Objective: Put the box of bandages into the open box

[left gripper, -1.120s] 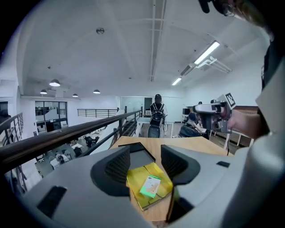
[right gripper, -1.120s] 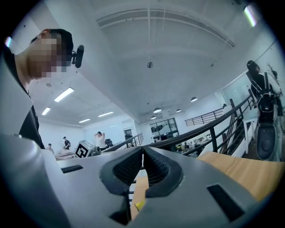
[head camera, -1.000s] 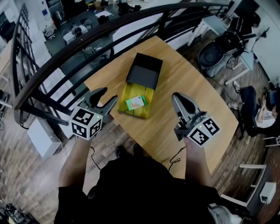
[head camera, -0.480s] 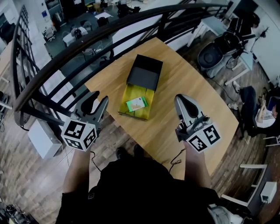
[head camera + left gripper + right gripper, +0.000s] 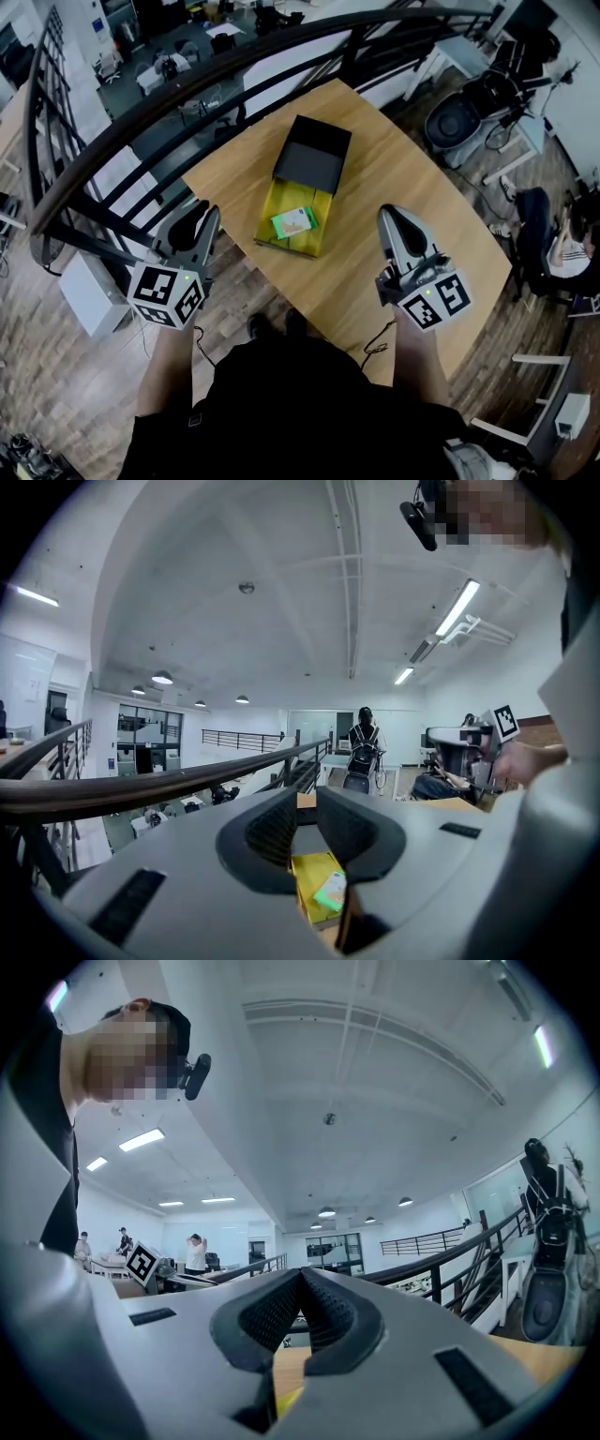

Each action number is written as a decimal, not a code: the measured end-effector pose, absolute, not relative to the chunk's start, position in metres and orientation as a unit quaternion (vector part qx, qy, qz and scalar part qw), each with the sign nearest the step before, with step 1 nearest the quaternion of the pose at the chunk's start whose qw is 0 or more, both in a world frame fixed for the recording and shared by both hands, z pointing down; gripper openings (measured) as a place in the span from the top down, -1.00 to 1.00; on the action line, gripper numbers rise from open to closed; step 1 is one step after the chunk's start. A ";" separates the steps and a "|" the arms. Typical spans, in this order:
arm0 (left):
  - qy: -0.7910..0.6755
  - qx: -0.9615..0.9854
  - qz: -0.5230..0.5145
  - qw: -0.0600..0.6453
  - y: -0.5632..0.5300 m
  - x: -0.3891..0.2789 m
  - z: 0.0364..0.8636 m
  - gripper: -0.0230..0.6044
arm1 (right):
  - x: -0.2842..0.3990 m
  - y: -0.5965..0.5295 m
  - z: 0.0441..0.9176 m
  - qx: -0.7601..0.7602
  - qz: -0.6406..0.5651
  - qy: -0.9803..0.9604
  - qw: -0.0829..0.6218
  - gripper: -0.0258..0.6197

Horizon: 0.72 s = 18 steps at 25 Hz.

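Bandages first: the small green-and-white cardboard box (image 5: 294, 222) already lies flat inside the yellow open box (image 5: 279, 240) on the wooden bench (image 5: 403, 159), with its long axis across the tray, slightly slanted. A black lid (or sleeve) (image 5: 314, 152) stands at the yellow box's far end. Off its left side the left tool (image 5: 204, 209) is closing on nothing, with a narrow gap between its jaws. Off its right side the right tool (image 5: 389, 213) is pressed together, empty. Both look about equally near. No print is readable.
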<state>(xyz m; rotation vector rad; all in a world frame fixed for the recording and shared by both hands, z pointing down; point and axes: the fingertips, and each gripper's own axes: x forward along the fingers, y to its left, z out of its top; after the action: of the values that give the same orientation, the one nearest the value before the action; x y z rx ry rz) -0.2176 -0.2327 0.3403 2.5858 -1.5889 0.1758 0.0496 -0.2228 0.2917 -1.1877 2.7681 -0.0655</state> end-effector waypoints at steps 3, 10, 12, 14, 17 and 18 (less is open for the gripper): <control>-0.526 0.847 0.059 0.048 -0.233 -0.219 0.339 0.75 | 0.048 -0.225 0.295 -0.391 -0.022 0.918 0.061 0.81; -0.529 0.845 0.058 0.041 -0.235 -0.220 0.336 0.79 | 0.046 -0.228 0.297 -0.388 -0.020 0.919 0.059 0.81; -0.529 0.846 0.056 0.042 -0.235 -0.221 0.335 0.79 | 0.046 -0.228 0.297 -0.388 -0.019 0.919 0.060 0.81; -0.529 0.846 0.056 0.043 -0.235 -0.222 0.335 0.79 | 0.045 -0.228 0.296 -0.388 -0.019 0.920 0.060 0.81; -0.529 0.846 0.056 0.042 -0.234 -0.222 0.335 0.80 | 0.045 -0.227 0.296 -0.387 -0.019 0.920 0.060 0.81; -0.529 0.846 0.056 0.042 -0.234 -0.223 0.335 0.80 | 0.044 -0.227 0.296 -0.387 -0.019 0.920 0.060 0.81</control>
<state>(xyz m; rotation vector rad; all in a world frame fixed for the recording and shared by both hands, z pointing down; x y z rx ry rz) -0.2227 -0.2344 0.3348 2.5889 -1.6186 0.1705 0.0441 -0.2268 0.2960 -1.1700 2.7846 -0.0571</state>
